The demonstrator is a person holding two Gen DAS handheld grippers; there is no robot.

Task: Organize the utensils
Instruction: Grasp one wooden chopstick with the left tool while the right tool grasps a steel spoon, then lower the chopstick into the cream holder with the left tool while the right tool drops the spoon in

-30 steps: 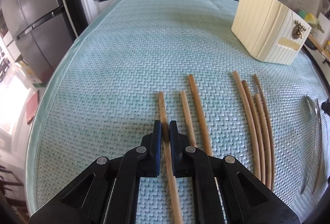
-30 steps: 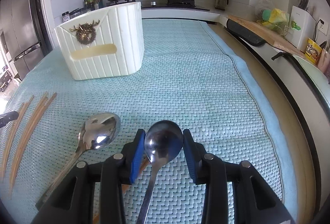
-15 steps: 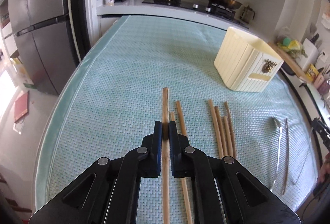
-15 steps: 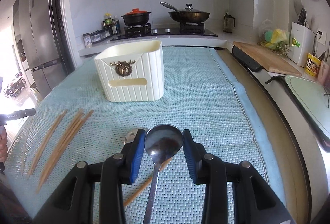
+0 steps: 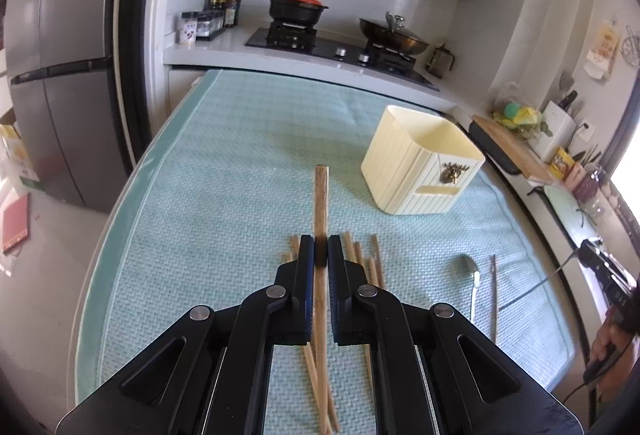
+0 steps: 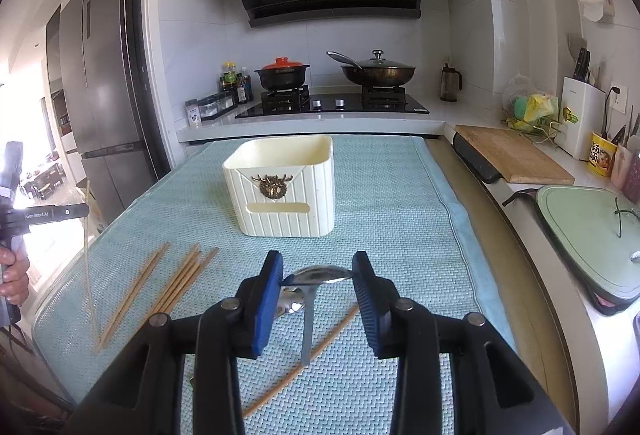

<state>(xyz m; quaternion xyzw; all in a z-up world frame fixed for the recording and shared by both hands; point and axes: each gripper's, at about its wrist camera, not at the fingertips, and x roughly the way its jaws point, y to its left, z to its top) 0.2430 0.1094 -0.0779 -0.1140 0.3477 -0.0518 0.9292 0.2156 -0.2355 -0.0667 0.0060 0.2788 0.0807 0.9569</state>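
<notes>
My left gripper [image 5: 321,255] is shut on a wooden chopstick [image 5: 321,195] and holds it high above the teal mat, pointing toward the cream utensil holder [image 5: 420,167]. Several more chopsticks [image 5: 370,267] lie on the mat below. My right gripper [image 6: 318,277] is shut on a metal spoon [image 6: 320,274], gripped across its bowl and lifted above the mat, with the holder [image 6: 286,187] straight ahead. A second spoon [image 6: 292,301] and one chopstick [image 6: 320,347] lie under it. The left gripper with its chopstick [image 6: 86,235] shows at the far left of the right wrist view.
The teal mat [image 5: 224,155] covers the counter. A stove with a red-lidded pot [image 6: 282,73] and a pan [image 6: 378,71] stands behind it. A cutting board [image 6: 512,155] and sink cover [image 6: 588,231] are to the right, a fridge [image 5: 52,75] to the left.
Both grippers have risen well above the mat. The left one lifted its chopstick off the mat. The right one lifted its spoon, whose bowl now shows edge-on, leaving the second spoon below.
</notes>
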